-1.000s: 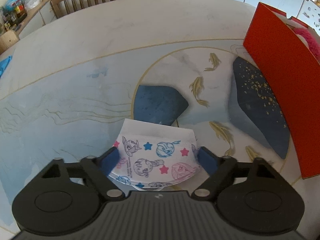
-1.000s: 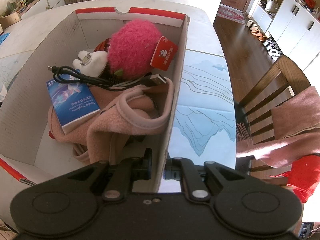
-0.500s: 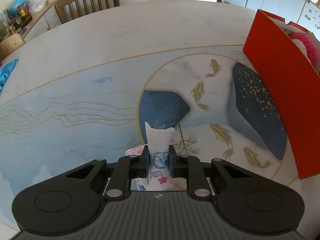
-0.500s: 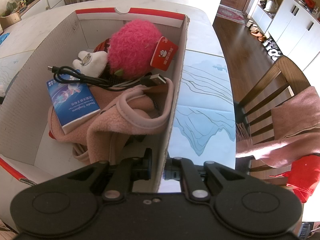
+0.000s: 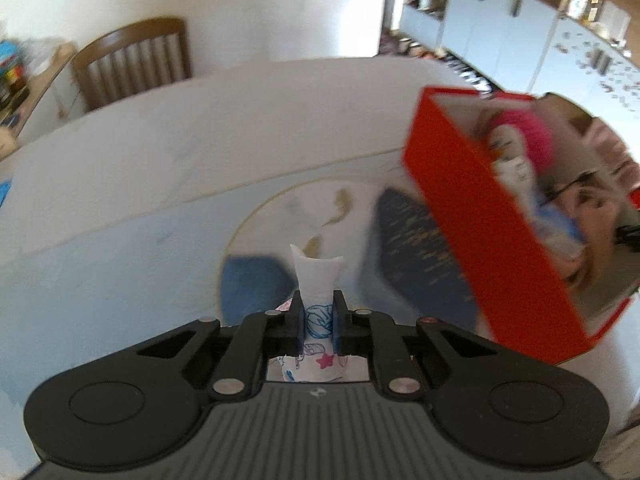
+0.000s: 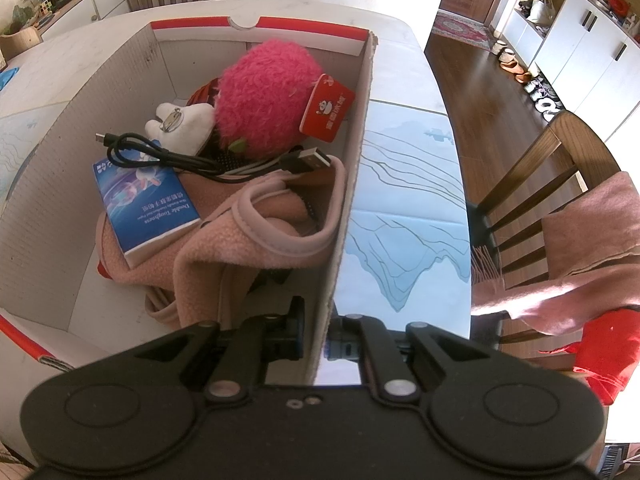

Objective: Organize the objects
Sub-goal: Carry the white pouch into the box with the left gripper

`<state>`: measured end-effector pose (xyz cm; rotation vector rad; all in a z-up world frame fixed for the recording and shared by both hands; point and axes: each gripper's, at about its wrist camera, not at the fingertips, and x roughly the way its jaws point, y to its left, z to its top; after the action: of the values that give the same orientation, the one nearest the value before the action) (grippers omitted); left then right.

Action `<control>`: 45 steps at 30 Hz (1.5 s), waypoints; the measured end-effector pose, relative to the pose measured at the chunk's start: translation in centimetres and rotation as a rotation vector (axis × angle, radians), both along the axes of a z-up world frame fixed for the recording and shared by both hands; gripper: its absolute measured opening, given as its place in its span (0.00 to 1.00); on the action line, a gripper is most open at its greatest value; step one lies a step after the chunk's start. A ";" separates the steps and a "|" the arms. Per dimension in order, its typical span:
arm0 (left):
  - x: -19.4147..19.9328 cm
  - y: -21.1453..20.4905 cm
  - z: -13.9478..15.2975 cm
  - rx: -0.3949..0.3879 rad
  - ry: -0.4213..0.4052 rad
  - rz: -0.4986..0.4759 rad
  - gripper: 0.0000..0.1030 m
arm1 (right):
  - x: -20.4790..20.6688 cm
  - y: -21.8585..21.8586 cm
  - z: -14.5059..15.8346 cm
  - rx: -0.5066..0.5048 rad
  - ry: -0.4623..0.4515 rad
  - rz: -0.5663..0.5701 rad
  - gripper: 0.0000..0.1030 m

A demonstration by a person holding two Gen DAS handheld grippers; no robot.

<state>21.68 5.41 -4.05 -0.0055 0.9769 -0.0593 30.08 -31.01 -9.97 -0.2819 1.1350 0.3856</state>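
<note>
Left of the red box (image 5: 492, 240), the left gripper (image 5: 319, 322) has its fingers (image 5: 297, 320) pinched on a small printed tissue pack (image 5: 318, 292), having just closed on it. The pack is squeezed narrow between them and appears lifted clear of the desk (image 5: 140, 184); the blur makes that hard to confirm. It looks like the last loose item on this side of the box, though only part of the desk shows.

Inside the box, a blue tissue packet (image 6: 146, 204), a black cable (image 6: 200, 158), a white plush (image 6: 180, 126), a pink fuzzy toy (image 6: 264, 100) and a pink fleece garment (image 6: 256, 236) are already packed.

On the box's right wall (image 6: 352, 184), the right gripper (image 6: 318, 334) has its fingers (image 6: 296, 334) clamped on the cardboard edge, steadying it.

What remains, I judge, is carrying the pack over the near red wall and dropping it inside.
</note>
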 end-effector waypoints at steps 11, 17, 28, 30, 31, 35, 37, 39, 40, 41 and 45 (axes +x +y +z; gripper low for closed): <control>1.9 -7.7 5.3 -0.020 -0.086 -0.269 0.11 | 0.0 -0.2 0.2 0.002 0.000 -0.002 0.07; 3.3 -12.3 6.2 -0.004 -0.106 -0.388 0.11 | -0.1 -0.2 0.4 0.002 0.000 -0.002 0.07; 7.3 -19.3 4.8 0.034 -0.080 -0.534 0.11 | -0.1 -0.5 0.4 0.006 0.001 -0.003 0.07; 7.9 -20.2 4.3 0.050 -0.071 -0.554 0.11 | -0.1 -0.6 0.4 0.008 0.001 -0.003 0.07; 8.1 -20.7 4.0 0.060 -0.065 -0.564 0.11 | -0.1 -0.7 0.4 0.008 0.002 -0.002 0.07; 9.3 -22.2 2.9 0.091 -0.044 -0.592 0.11 | 0.0 -0.1 0.2 0.010 0.002 -0.005 0.07; 9.7 -22.8 2.5 0.107 -0.037 -0.605 0.11 | 0.0 -0.1 0.2 0.011 0.002 -0.005 0.07; 10.2 -23.4 1.9 0.115 -0.025 -0.619 0.11 | 0.0 -0.1 0.2 0.013 0.003 -0.006 0.07; 10.3 -23.6 1.6 0.123 -0.020 -0.622 0.11 | 0.1 -0.1 0.2 0.014 0.003 -0.005 0.07; 10.5 -23.9 1.3 0.130 -0.015 -0.626 0.11 | 0.1 0.0 0.1 0.015 0.004 -0.006 0.07; 10.9 -24.6 0.2 0.149 0.009 -0.640 0.11 | 0.1 -0.2 0.2 0.023 0.005 -0.008 0.07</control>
<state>32.59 -19.17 -3.89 0.4452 0.9589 -0.5744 30.18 -31.18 -9.81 -0.2563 1.1356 0.3919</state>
